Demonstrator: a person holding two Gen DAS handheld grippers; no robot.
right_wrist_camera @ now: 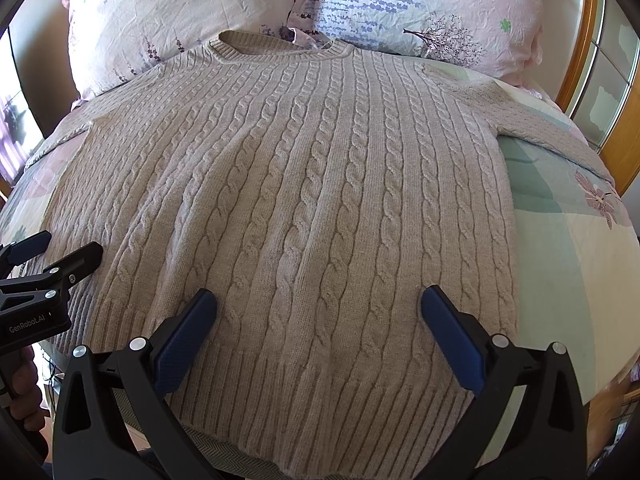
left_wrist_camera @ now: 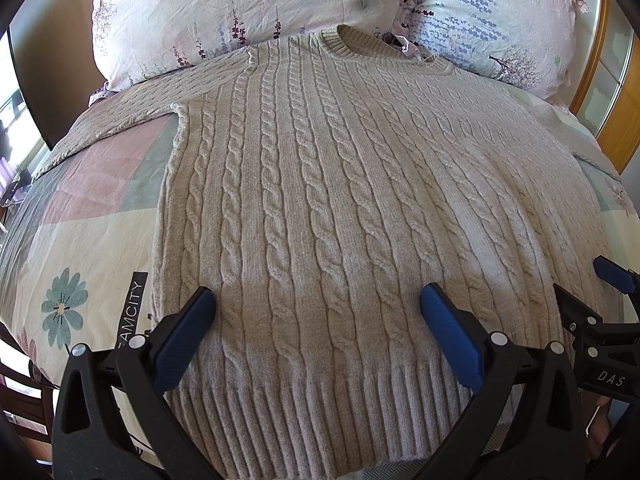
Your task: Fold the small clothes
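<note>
The beige cable-knit sweater (left_wrist_camera: 320, 200) lies spread flat, front up, on the bed (left_wrist_camera: 92, 240). Its long axis runs straight away from both grippers: the ribbed hem (left_wrist_camera: 320, 412) is nearest them and the collar (left_wrist_camera: 384, 50) reaches the two floral pillows (left_wrist_camera: 240, 8) at the head. One sleeve (left_wrist_camera: 132, 108) stretches out sideways to the left, the other sleeve (right_wrist_camera: 540, 120) to the right.

The left gripper (left_wrist_camera: 318, 308) hangs over the hem's left half, its jaws spread wide with nothing between them. The right gripper (right_wrist_camera: 319, 308) hangs over the right half beside it, equally spread and empty. Whether the pads touch the knit cannot be told.

Each gripper sits nearer its own side seam and sleeve, so a likely first fold is for each to bring its own side in toward the middle line. Alternatively, both could take the hem and carry it toward the collar.
</note>
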